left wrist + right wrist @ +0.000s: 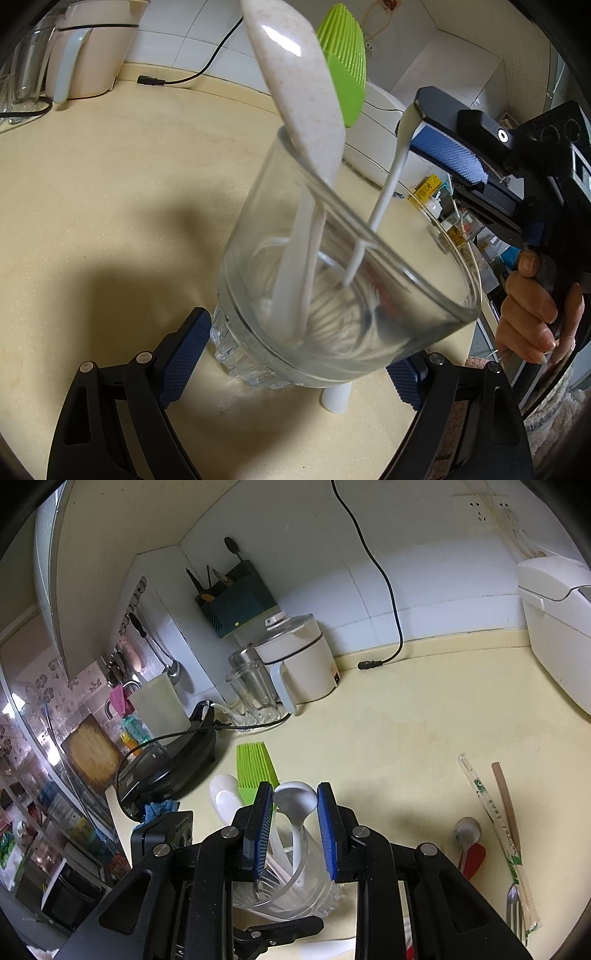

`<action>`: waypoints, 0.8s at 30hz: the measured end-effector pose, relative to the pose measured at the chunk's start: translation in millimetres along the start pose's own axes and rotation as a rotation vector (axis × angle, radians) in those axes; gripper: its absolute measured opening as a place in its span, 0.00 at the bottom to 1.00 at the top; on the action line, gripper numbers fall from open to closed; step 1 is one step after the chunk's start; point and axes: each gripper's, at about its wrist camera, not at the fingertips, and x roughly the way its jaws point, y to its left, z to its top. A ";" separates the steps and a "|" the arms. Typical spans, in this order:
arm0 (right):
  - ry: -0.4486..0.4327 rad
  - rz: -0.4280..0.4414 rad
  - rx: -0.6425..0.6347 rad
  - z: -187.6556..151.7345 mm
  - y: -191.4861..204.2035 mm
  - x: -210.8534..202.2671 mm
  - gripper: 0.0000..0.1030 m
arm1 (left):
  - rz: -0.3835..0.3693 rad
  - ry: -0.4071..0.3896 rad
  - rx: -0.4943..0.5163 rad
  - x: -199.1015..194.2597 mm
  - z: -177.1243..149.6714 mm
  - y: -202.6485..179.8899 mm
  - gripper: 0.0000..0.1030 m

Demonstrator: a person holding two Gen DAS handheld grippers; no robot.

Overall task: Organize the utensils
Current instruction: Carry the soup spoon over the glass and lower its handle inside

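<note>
A clear glass (251, 266) sits tilted over the cream counter (110, 184), and my left gripper (295, 347) is shut on its ribbed base. In it stand a speckled cream paddle (295, 74) and a green silicone brush (343, 66). My right gripper (413, 125) comes in from the upper right, shut on the bowl of a white spoon (388, 188) whose handle reaches down inside the glass. In the right wrist view the spoon bowl (295, 797) fills the gap of my right gripper (295, 812) above the glass (314, 878), with the brush (255, 771) and paddle (223, 797) just behind.
Wrapped chopsticks (495, 834), a wooden stick (504, 794), a metal spoon (466, 830) and a fork (515, 908) lie on the counter at right. A white electric pot (295, 657), empty glasses (251, 690), a loose power plug (369, 664), a black griddle (166, 764) and a rice cooker (554, 627) line the back.
</note>
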 end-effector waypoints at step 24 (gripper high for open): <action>0.071 -0.050 -0.089 -10.2 19.9 16.7 0.24 | -0.001 0.000 0.000 -0.3 0.4 0.1 0.88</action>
